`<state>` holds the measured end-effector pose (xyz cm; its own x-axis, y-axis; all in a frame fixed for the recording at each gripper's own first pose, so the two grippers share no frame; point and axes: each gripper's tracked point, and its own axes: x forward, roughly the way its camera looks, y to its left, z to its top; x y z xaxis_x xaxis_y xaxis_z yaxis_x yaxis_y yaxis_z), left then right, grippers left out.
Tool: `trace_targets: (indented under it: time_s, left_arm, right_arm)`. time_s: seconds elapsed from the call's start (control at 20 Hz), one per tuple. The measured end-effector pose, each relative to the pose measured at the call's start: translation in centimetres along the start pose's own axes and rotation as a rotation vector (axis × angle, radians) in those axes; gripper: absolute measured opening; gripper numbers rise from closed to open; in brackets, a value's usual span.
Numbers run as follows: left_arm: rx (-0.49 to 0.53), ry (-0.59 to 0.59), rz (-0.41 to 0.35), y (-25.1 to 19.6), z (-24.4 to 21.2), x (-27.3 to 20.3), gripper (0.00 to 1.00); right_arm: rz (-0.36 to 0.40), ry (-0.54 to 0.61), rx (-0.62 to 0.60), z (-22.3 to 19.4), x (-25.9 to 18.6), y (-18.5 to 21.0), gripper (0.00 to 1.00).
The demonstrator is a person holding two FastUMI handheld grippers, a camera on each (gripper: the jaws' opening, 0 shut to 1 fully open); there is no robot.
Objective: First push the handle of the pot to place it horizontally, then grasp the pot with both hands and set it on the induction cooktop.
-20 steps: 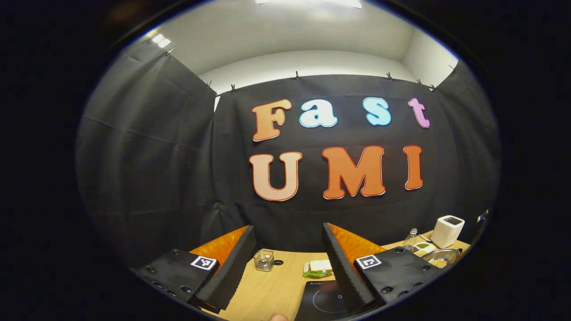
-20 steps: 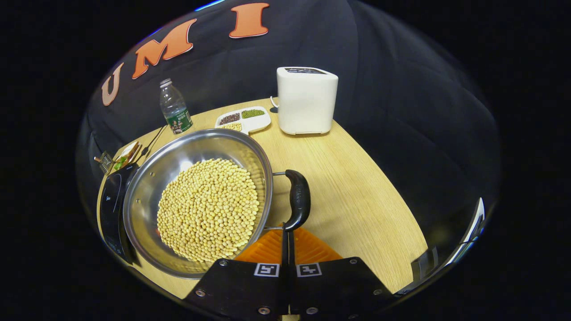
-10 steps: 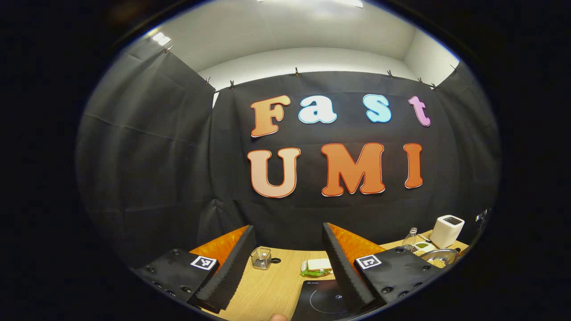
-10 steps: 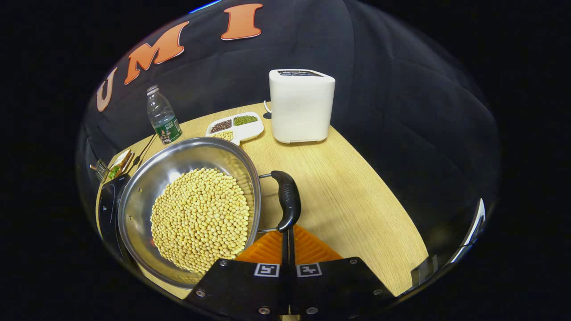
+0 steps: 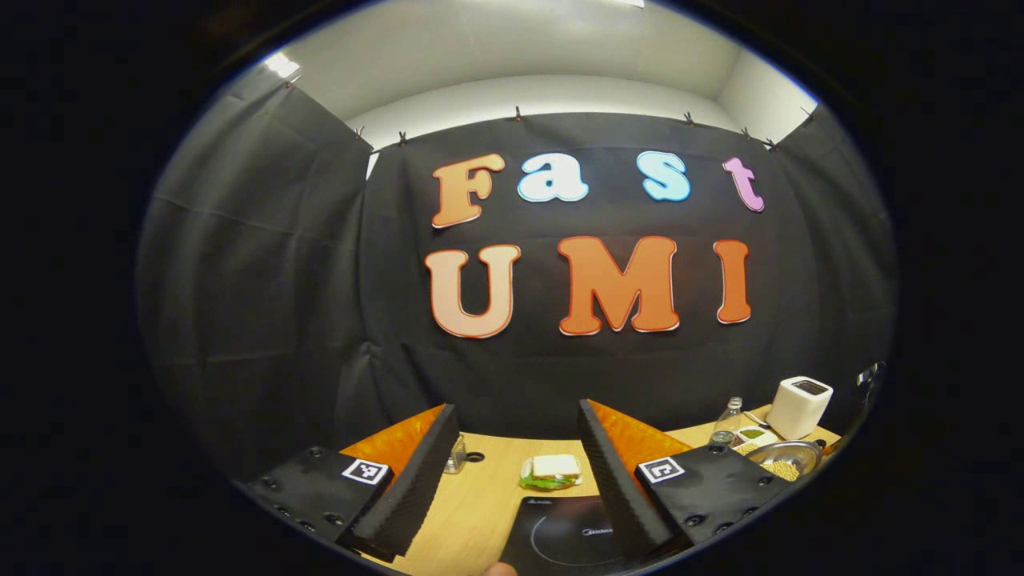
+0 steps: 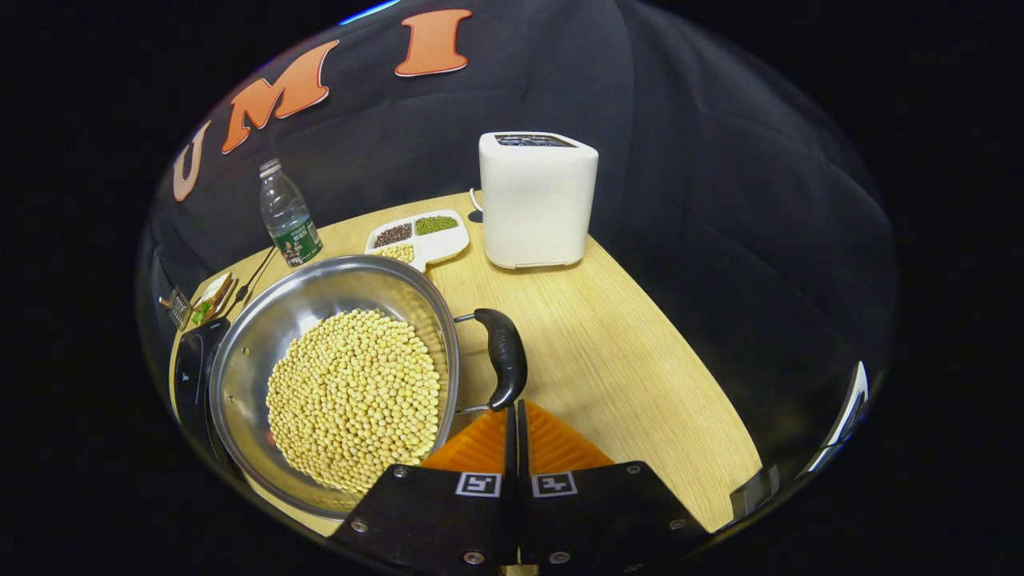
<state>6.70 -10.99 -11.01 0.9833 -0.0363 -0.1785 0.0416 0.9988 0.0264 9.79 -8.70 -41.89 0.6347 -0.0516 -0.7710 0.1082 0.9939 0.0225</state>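
Observation:
A steel pot (image 6: 256,336) full of yellow beans stands on the wooden table, its black side handle (image 6: 502,358) pointing toward me in the right gripper view. My right gripper (image 6: 513,404) is shut with nothing in it, its tips touching the near end of that handle. The black induction cooktop (image 6: 190,376) lies just left of the pot. In the left gripper view my left gripper (image 5: 512,420) hangs open over the table, above the near side of the cooktop (image 5: 560,536). The pot (image 5: 780,458) is far off at the right there.
A white box-shaped appliance (image 6: 536,200), a divided dish of beans (image 6: 420,236) and a water bottle (image 6: 286,214) stand behind the pot. A sandwich on lettuce (image 5: 550,470) and a small glass jar (image 5: 456,456) lie beyond the cooktop. The table's right edge (image 6: 720,416) is close.
The pot and its handle have slid left in the right gripper view, the shut tips staying at the handle's end. The left gripper has shifted, bringing the cooktop and sandwich closer.

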Motion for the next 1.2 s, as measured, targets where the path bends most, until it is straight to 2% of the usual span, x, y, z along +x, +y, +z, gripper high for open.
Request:
trace_targets:
  time_s: [0.35,0.55,0.65,0.7,0.75,0.8,0.85,0.9,0.95,1.0,1.2]
  left_arm:
    - [-0.093,0.122,-0.125,-7.7,-6.6,1.6,0.99]
    - [-0.147,0.177,-0.178,-12.0,-9.9,2.3,0.98]
    - [-0.136,0.19,-0.191,-13.9,-11.4,2.6,0.98]
    - [-0.122,0.192,-0.192,-14.6,-11.9,2.7,0.99]
    - [-0.112,0.203,-0.198,-15.6,-12.8,2.9,0.99]
    - [-0.11,0.217,-0.218,-17.0,-13.7,3.0,0.98]
    - [-0.112,0.237,-0.238,-18.3,-14.7,2.9,0.97]
    - [-0.113,0.256,-0.259,-19.4,-15.7,3.0,0.97]
    - [-0.112,0.277,-0.276,-20.5,-16.8,3.1,0.98]
    - [-0.105,0.292,-0.292,-21.5,-17.8,3.0,0.98]
    - [-0.085,0.329,-0.337,-25.2,-21.4,3.3,0.98]
  right_arm:
    - [-0.037,-0.114,-0.009,2.1,-2.4,-1.6,0.0]
    - [-0.008,-0.173,-0.001,3.1,-3.7,-0.8,0.01]
    - [-0.003,-0.198,-0.009,3.6,-4.1,-0.3,0.14]
    - [0.001,-0.208,-0.011,3.8,-4.1,-0.1,0.3]
    - [0.006,-0.216,-0.015,4.0,-3.8,0.3,0.36]
    - [0.007,-0.223,-0.02,4.2,-3.7,0.6,0.48]
    - [0.007,-0.229,-0.028,4.4,-3.4,0.7,0.53]
    - [0.005,-0.233,-0.035,4.5,-3.2,0.8,0.64]
    - [0.002,-0.234,-0.038,4.6,-3.1,0.8,0.64]
    - [0.003,-0.237,-0.038,4.7,-2.9,0.8,0.75]
    - [-0.003,-0.25,-0.041,5.3,-1.8,0.7,0.88]
